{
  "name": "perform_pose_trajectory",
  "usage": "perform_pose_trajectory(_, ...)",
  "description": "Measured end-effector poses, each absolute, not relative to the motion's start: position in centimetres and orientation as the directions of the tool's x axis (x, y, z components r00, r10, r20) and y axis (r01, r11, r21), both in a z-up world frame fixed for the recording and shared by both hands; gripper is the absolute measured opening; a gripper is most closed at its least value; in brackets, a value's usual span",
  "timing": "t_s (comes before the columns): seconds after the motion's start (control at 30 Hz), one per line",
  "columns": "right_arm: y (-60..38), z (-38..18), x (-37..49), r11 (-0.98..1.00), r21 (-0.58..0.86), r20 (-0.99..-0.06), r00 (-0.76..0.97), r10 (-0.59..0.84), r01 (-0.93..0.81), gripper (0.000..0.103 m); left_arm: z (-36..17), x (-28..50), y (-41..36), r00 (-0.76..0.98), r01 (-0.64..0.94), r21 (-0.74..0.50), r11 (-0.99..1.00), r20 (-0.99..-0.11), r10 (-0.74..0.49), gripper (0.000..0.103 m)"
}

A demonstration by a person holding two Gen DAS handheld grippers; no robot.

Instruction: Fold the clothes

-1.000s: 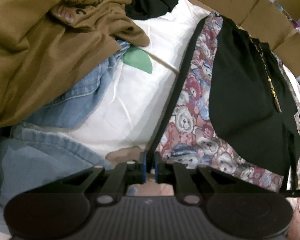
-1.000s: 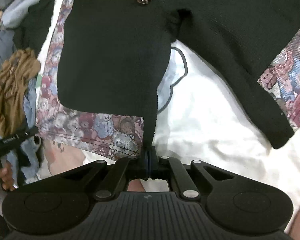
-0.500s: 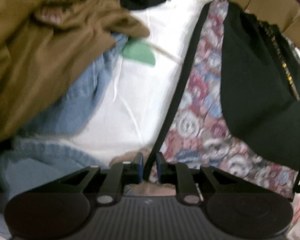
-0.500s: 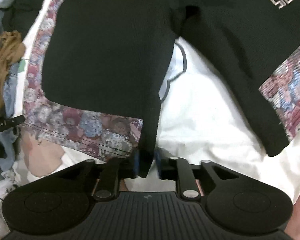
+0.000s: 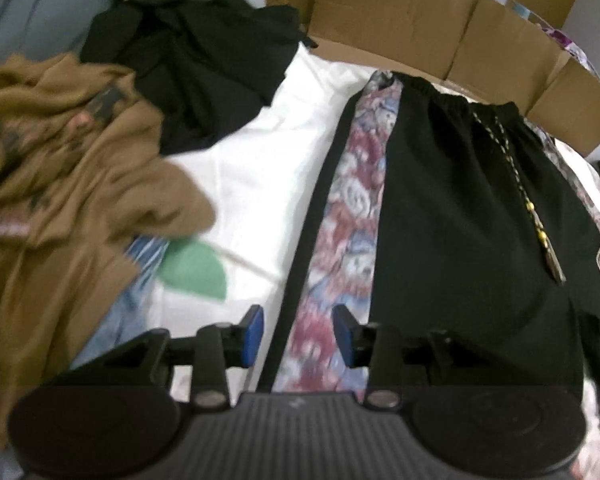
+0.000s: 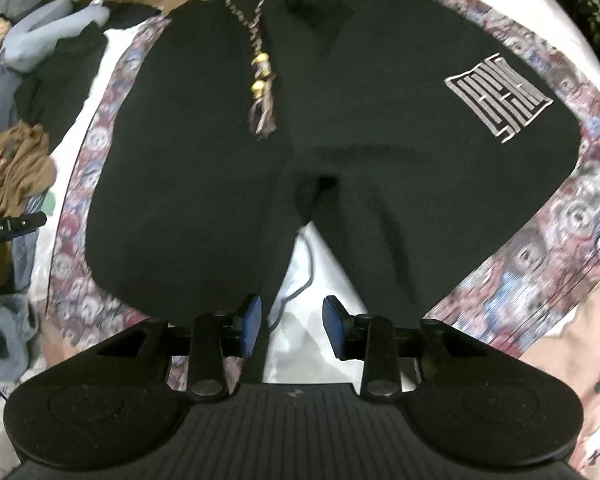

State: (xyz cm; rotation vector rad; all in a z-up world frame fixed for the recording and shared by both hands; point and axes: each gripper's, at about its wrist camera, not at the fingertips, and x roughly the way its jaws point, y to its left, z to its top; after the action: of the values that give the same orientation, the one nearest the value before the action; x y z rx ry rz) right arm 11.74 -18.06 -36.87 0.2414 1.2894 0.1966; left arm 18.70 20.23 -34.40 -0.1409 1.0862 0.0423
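Black shorts (image 6: 340,128) with bear-print side panels, a beaded drawstring (image 6: 260,84) and a grey logo lie spread flat on a white sheet (image 6: 300,300). They also show in the left wrist view (image 5: 460,220), with the printed side panel (image 5: 348,220) nearest. My left gripper (image 5: 298,334) is open and empty above the left leg's outer edge. My right gripper (image 6: 291,322) is open and empty above the left leg's inner hem, near the crotch gap.
A pile of unfolded clothes lies to the left: a brown garment (image 5: 60,200), a black one (image 5: 204,60) and denim (image 5: 124,308). Cardboard (image 5: 420,20) stands along the far edge. A leopard-print item (image 6: 584,4) lies at the far right.
Both grippers were shut on the left leg's hem corners; they have opened, let the shorts go and lifted back, so more of the shorts shows.
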Motion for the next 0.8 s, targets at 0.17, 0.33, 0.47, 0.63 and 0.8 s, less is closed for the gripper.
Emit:
perform_pose_trajectory(0.17, -19.7, -36.6, 12.4, 0.957, 0.290, -0.917, 0.293, 0.269, 0.028, 0.041, -35.4, 21.5, 19.2, 0.484, -0.096, -0.085, 0.992, -0.874, -0.028, 0.045)
perform_pose_trajectory(0.33, -20.4, -36.3, 12.9, 0.967, 0.251, -0.911, 0.345, 0.224, 0.036, 0.041, -36.5, 23.7, 18.8, 0.499, -0.097, -0.083, 0.992, -0.866, -0.024, 0.046)
perform_pose_trajectory(0.47, -21.2, -36.6, 13.8, 0.965, 0.257, -0.905, 0.363, 0.221, 0.051, 0.041, -36.6, 24.7, 17.9, 0.553, -0.047, -0.043, 0.998, -0.833, -0.010, 0.044)
perform_pose_trajectory(0.63, -21.2, -37.3, 14.4, 0.972, 0.231, -0.910, 0.363, 0.199, 0.046, 0.041, -37.9, 26.5, 17.4, 0.542, -0.037, -0.035, 0.999, -0.840, -0.009, 0.037)
perform_pose_trajectory(0.8, -21.4, -37.8, 14.6, 0.967, 0.245, -0.910, 0.362, 0.204, 0.071, 0.041, -38.9, 27.1, 17.3, 0.532, -0.033, -0.030, 0.999, -0.847, -0.008, 0.021)
